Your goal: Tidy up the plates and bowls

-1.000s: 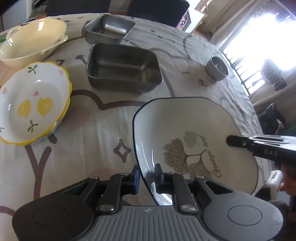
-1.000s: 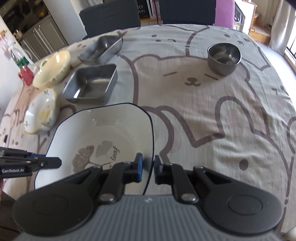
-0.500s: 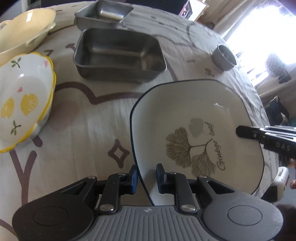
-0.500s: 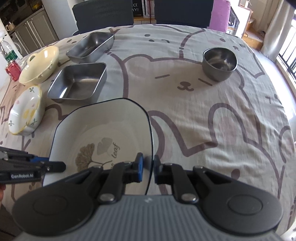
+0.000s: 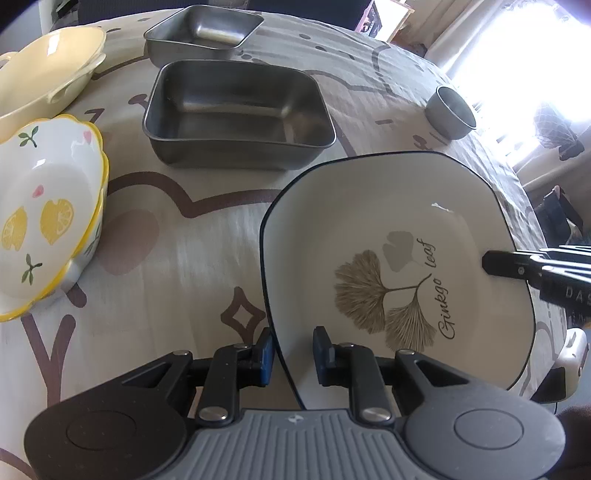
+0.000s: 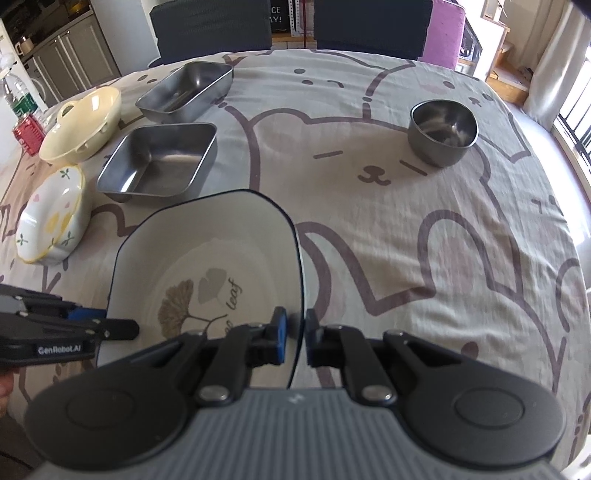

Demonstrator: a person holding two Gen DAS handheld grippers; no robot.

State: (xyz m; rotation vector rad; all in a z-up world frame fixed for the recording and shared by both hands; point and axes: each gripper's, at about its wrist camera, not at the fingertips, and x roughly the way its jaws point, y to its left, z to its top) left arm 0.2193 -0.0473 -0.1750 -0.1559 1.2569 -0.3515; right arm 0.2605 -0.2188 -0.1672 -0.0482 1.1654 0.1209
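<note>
A white square plate (image 5: 369,229) with a dark rim and a ginkgo leaf print lies low over the bear-print tablecloth (image 5: 192,266), held from two sides. My left gripper (image 5: 293,350) is shut on its near left rim, the rim running between the blue pads. My right gripper (image 6: 294,332) is shut on the opposite rim of the plate (image 6: 207,251). Each view shows the other gripper's fingers (image 5: 509,264) (image 6: 110,326) reaching over the plate's edge.
Beyond the plate stand two steel trays (image 5: 236,110) (image 5: 203,33). A lemon-print bowl (image 5: 40,221) and a pale yellow handled bowl (image 5: 40,70) sit at the left. A small round steel bowl (image 6: 441,131) stands at the far right. Dark chairs (image 6: 210,26) line the far edge.
The plate has come down closer to the tablecloth, with both grippers still on its rims. My left jaws stand slightly wider than a second ago.
</note>
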